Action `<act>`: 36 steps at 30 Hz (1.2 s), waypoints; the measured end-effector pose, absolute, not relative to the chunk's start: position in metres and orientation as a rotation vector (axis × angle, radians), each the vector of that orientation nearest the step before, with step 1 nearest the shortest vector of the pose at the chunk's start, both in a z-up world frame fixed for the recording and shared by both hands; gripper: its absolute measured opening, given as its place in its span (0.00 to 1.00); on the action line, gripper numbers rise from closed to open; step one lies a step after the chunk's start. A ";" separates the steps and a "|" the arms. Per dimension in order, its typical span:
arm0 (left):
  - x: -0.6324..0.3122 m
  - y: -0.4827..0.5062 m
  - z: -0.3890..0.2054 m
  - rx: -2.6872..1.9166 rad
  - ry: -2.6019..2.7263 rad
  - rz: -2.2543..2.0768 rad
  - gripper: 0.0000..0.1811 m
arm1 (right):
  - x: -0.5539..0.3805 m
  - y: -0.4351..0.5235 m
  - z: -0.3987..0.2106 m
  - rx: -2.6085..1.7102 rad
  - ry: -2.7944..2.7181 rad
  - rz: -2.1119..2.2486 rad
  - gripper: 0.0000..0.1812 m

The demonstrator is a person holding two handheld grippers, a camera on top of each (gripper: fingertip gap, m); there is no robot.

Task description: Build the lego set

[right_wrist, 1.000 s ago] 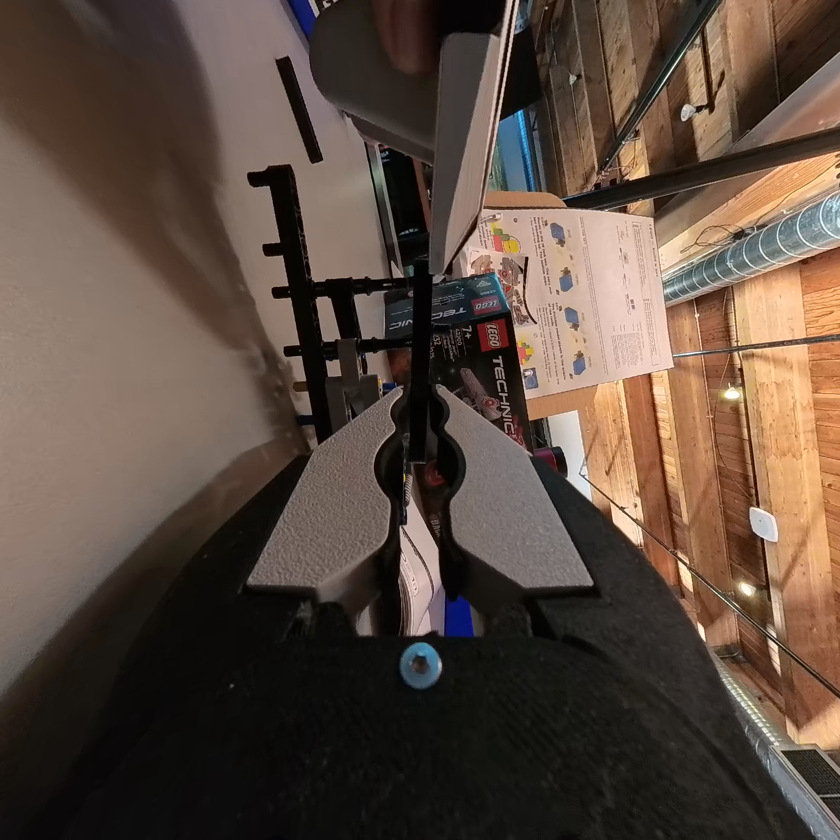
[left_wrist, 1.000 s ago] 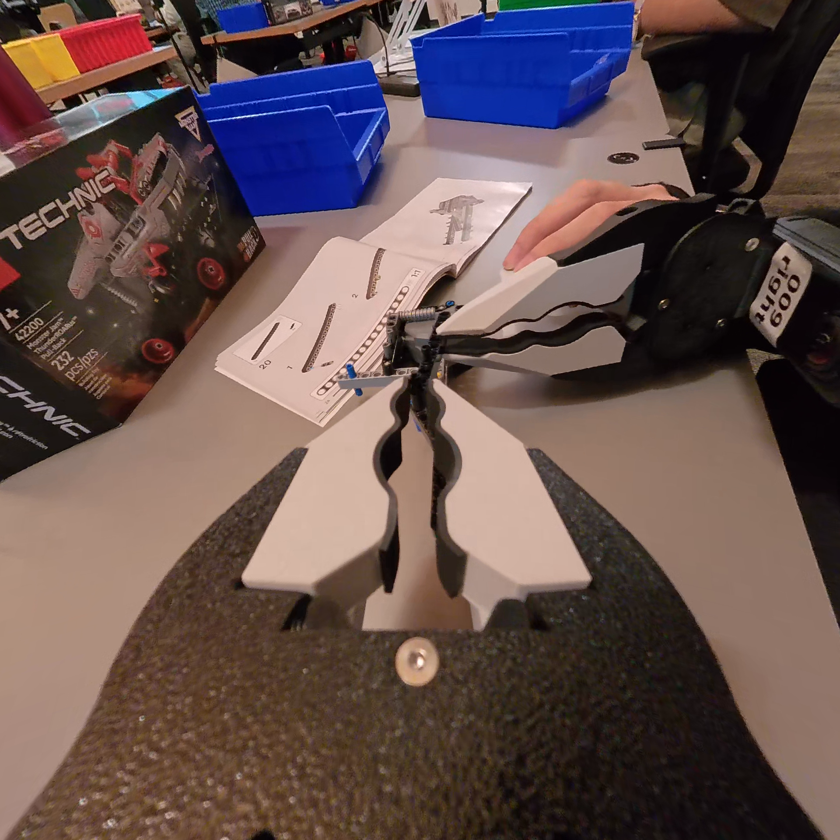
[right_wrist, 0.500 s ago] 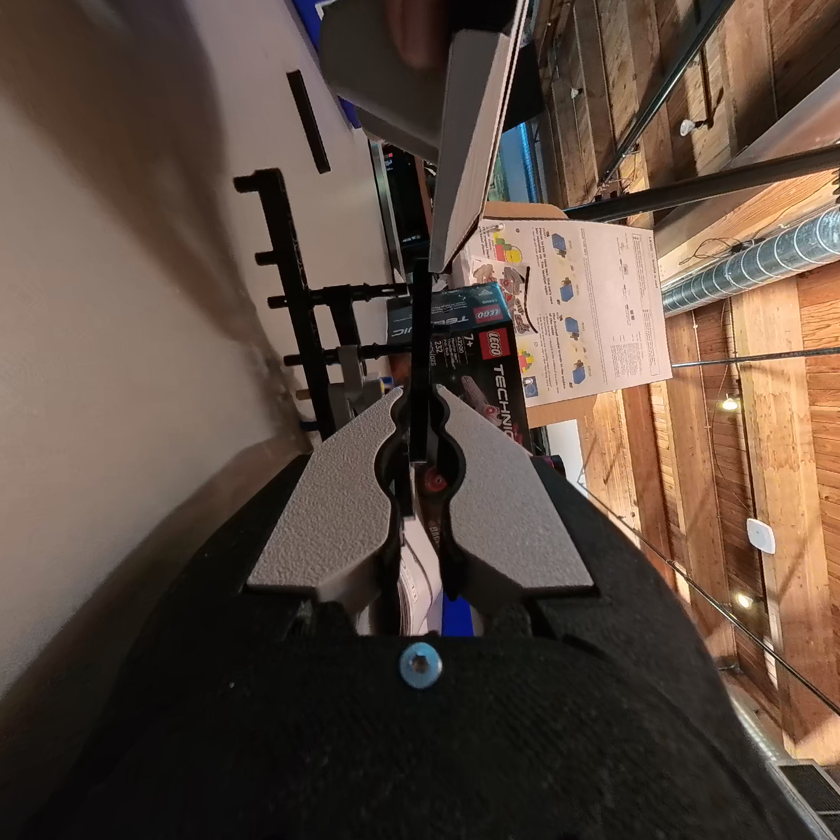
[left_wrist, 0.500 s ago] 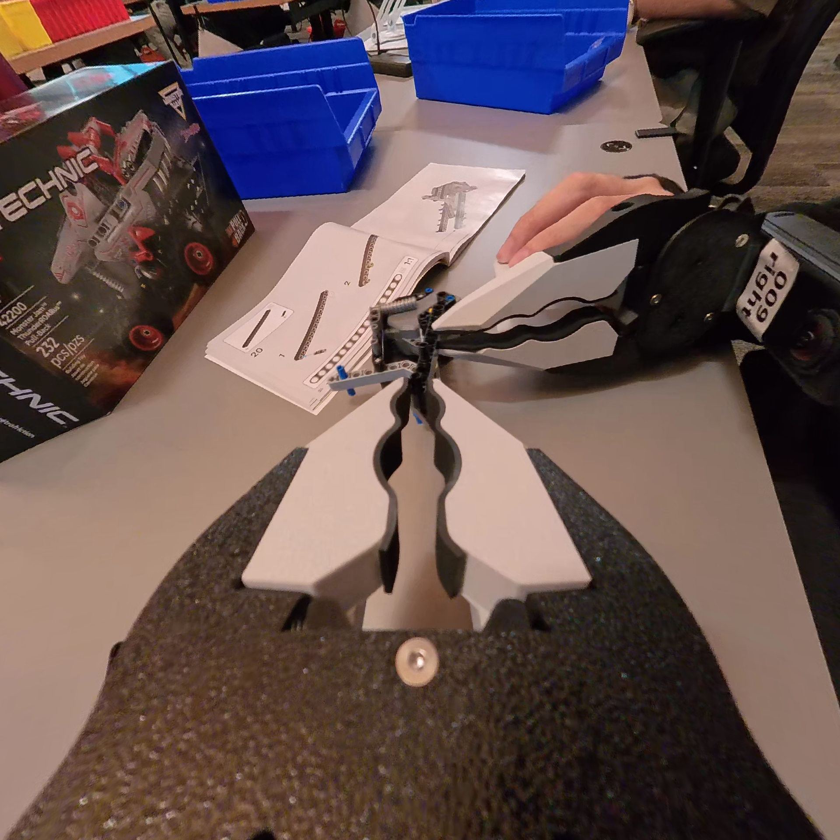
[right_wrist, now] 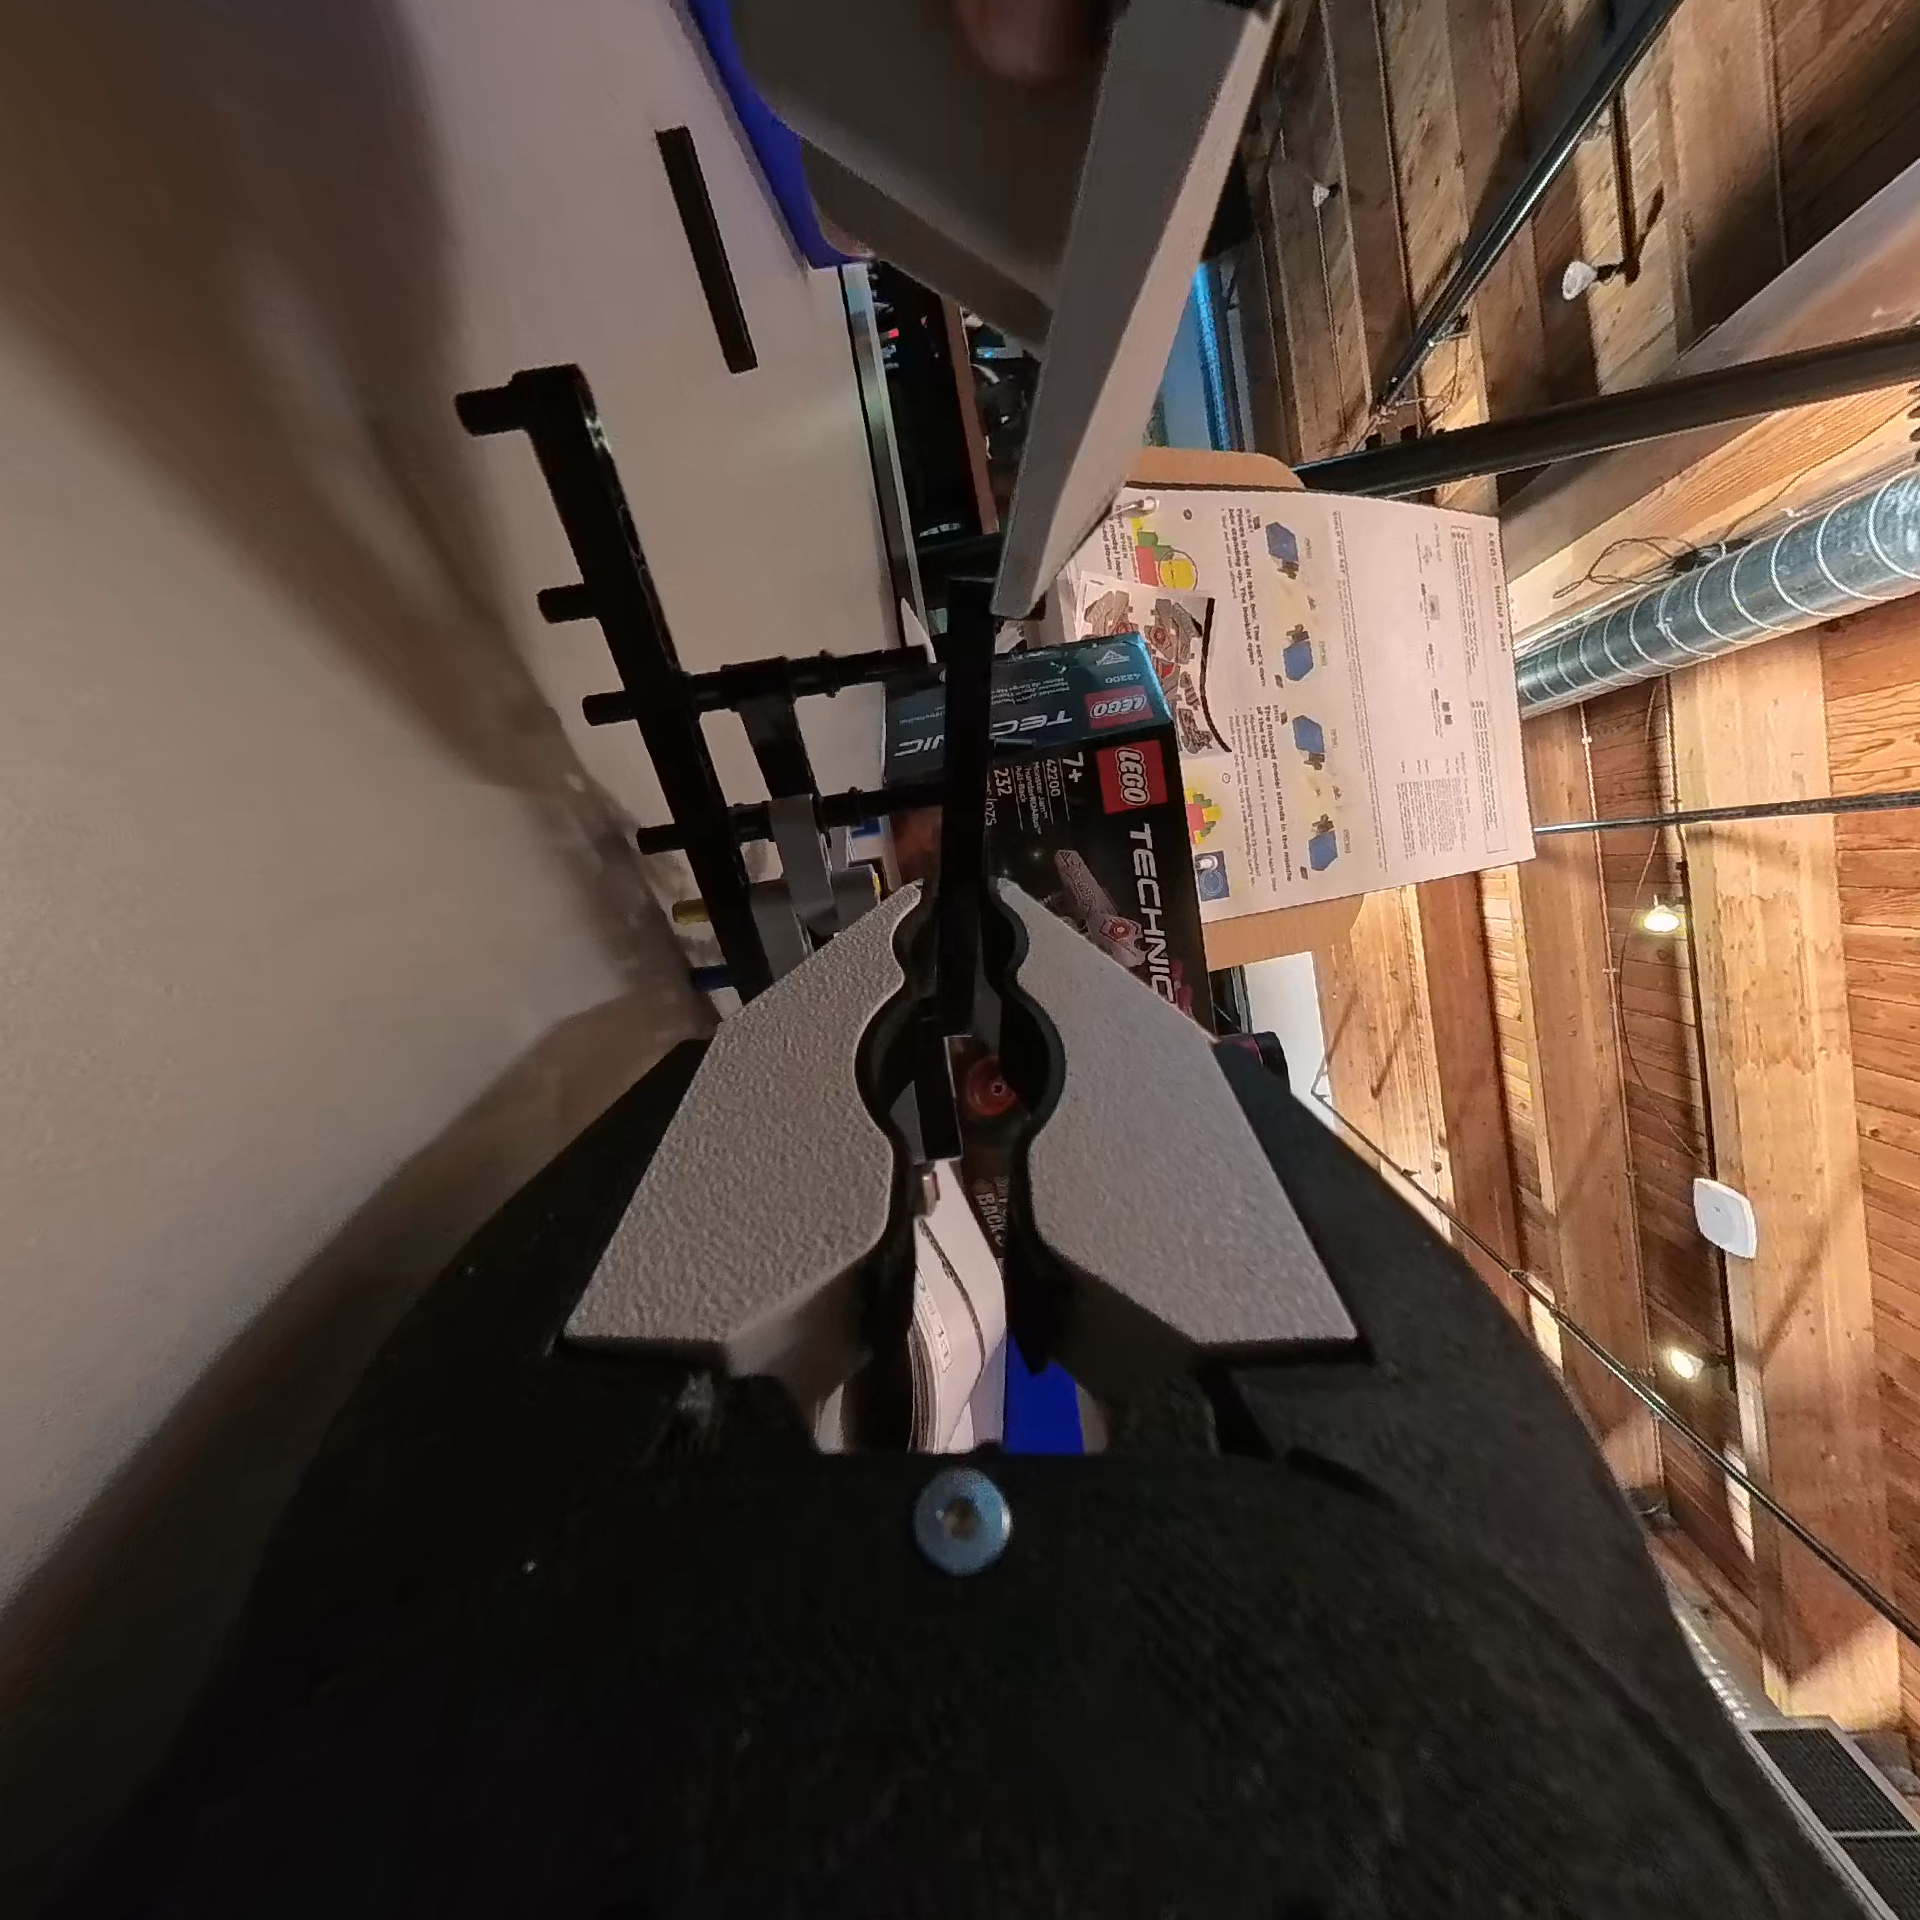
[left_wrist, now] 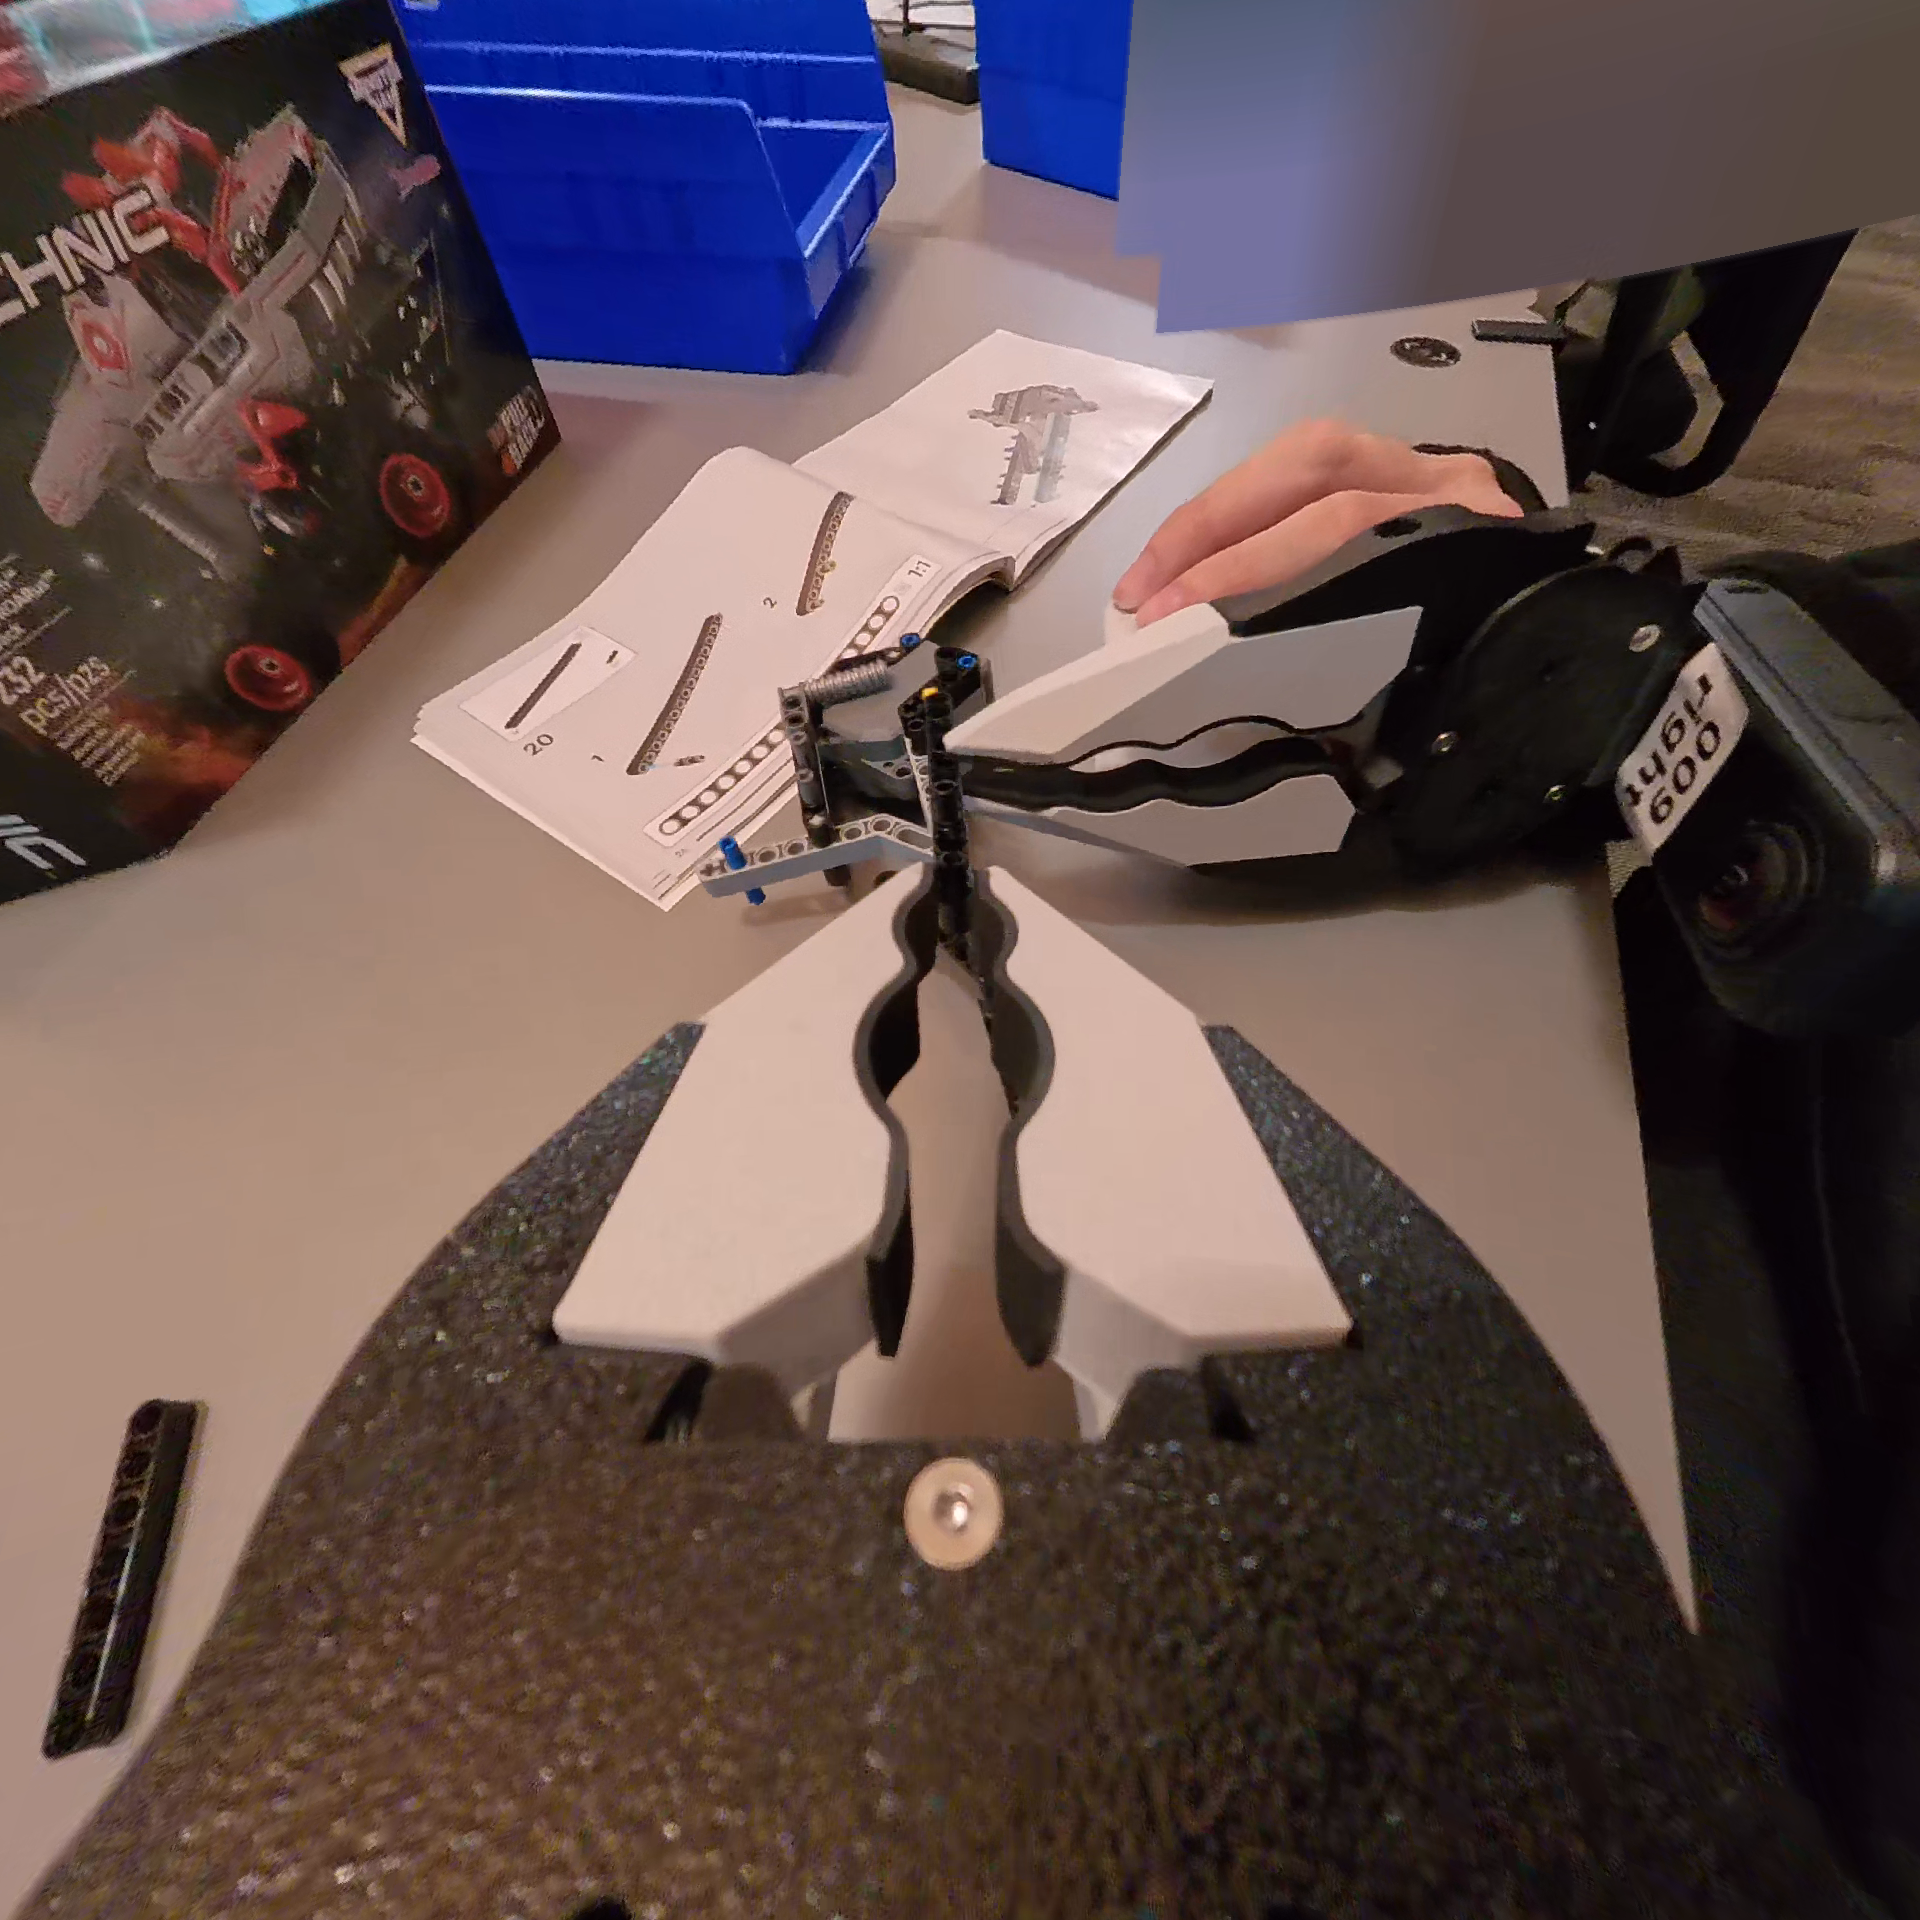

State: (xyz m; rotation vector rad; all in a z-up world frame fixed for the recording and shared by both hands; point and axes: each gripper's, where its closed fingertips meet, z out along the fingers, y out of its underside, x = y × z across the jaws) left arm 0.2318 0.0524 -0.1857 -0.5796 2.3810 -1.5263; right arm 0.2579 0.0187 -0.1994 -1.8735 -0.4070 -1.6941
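Gripping one assembly (left_wrist: 883,774), two tongs (left_wrist: 951,883)

Writing I can see, left unquoted:
Print covers the black cardboard set box (left_wrist: 239,436), the open white instruction booklet (left_wrist: 727,644), a white sticker (left_wrist: 1683,748) on the right gripper (left_wrist: 961,753), and a white paper poster (right_wrist: 1351,707).

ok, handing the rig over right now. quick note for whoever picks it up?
Left gripper: shut on a black beam of the lego assembly, held in front of the open instruction booklet.
Right gripper: shut on another black beam of the same assembly, coming in from the right.
Loose black beam lies on the table near left; set box far left, blue bins behind.
Done: a small frame with a spring and pins.
Left: most of the model; keep both grips until the beam is seated.
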 end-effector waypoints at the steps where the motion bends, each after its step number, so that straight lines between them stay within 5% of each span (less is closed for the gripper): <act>1: 0.231 0.052 -0.186 -0.593 2.390 -1.522 0.02 | 0.258 0.019 -0.199 -1.874 -0.406 -1.694 0.03; 27: 0.220 0.045 -0.186 -0.615 2.476 -1.529 0.02 | 0.257 0.022 -0.201 -1.879 -0.396 -1.689 0.03; 32: 0.228 0.042 -0.187 -0.609 2.417 -1.425 0.18 | 0.257 0.023 -0.201 -1.884 -0.398 -1.691 0.03; 36: 0.234 0.036 -0.189 -0.633 2.366 -1.370 0.10 | 0.257 0.025 -0.201 -1.886 -0.400 -1.693 0.03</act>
